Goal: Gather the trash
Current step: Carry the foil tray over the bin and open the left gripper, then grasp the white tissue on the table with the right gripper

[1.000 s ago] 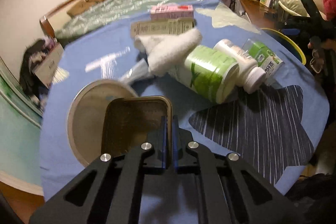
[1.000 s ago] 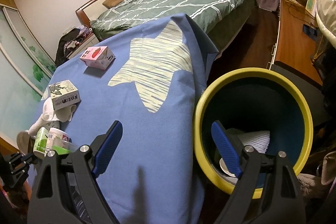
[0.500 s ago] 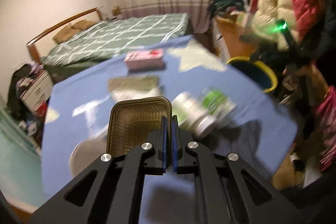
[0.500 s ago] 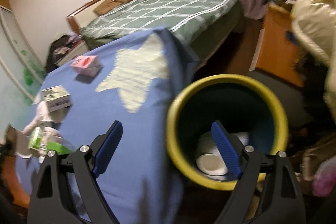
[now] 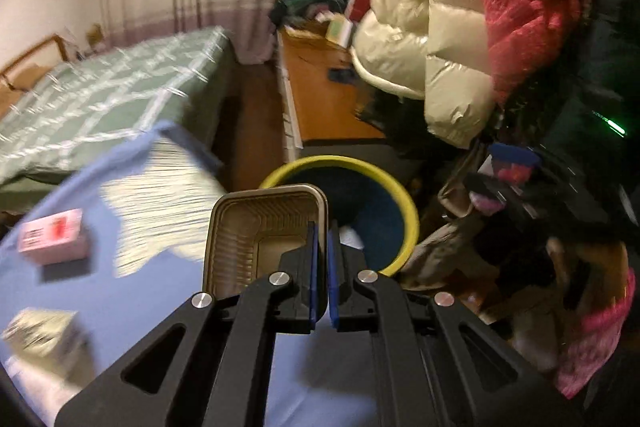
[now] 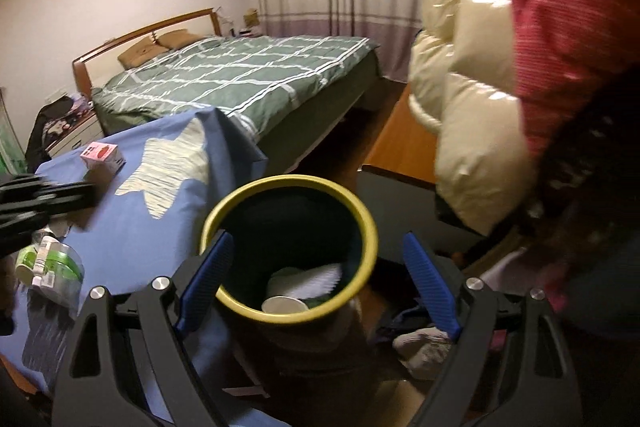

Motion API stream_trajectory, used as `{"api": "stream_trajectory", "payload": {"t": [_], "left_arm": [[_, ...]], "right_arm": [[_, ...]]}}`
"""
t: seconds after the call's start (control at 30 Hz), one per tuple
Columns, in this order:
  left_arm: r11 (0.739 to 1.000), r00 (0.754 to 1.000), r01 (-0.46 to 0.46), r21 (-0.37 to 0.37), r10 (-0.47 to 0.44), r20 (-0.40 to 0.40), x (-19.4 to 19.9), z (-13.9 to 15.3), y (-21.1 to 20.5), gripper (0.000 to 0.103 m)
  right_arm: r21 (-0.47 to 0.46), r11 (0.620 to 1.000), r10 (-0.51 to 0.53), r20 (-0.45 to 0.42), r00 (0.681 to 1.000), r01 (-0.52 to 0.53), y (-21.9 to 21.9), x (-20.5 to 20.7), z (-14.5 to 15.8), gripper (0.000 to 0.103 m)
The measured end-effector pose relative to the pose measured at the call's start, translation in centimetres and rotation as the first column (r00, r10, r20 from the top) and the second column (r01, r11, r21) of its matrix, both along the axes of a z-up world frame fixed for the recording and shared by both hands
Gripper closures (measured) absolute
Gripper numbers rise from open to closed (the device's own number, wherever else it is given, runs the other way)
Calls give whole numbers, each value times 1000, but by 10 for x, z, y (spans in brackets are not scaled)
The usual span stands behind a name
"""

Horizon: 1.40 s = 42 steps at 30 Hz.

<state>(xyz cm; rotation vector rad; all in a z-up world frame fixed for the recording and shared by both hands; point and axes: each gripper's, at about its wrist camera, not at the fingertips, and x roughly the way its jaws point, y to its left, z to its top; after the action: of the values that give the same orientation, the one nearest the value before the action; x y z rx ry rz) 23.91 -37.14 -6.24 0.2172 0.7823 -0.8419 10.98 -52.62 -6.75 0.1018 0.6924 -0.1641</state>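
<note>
Left claw [image 5: 323, 255], clamped on brown tray [image 5: 260, 231], now reaches yellow-rimmed bin [image 5: 404, 203]; right claw [image 6: 316, 275] spread empty; only right view shows cups [image 6: 282, 305] inside.

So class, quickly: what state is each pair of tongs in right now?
Left tongs: shut on the rim of the brown plastic tray.
Right tongs: open, holding nothing, above the yellow-rimmed bin.

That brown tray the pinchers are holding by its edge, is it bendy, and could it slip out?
Probably bendy: the brown tray has thin ribbed walls, like light plastic packaging. It likely weighs little, since the left gripper carries it by one rim alone. It could slip or swing, because only that thin edge sits between the shut pads, so a quick turn over the yellow-rimmed bin might shake it loose.
</note>
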Motion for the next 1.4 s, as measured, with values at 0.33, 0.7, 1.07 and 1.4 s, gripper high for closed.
{"api": "stream_trajectory", "payload": {"t": [0.33, 0.7, 1.07, 1.4], "left_arm": [[996, 982, 25, 87, -8, -190, 56, -90, -122, 98], [993, 968, -60, 102, 83, -238, 86, -116, -137, 18], [995, 965, -66, 80, 84, -247, 77, -88, -112, 15], [974, 977, -209, -87, 206, -49, 11, 25, 30, 5]], "right_arm": [[4, 999, -43, -24, 999, 43, -27, -19, -7, 21], [-17, 999, -51, -39, 998, 51, -19, -23, -6, 21], [-26, 998, -61, -30, 998, 60, -16, -31, 3, 21], [5, 1000, -23, -44, 999, 23, 2, -25, -12, 20]]}}
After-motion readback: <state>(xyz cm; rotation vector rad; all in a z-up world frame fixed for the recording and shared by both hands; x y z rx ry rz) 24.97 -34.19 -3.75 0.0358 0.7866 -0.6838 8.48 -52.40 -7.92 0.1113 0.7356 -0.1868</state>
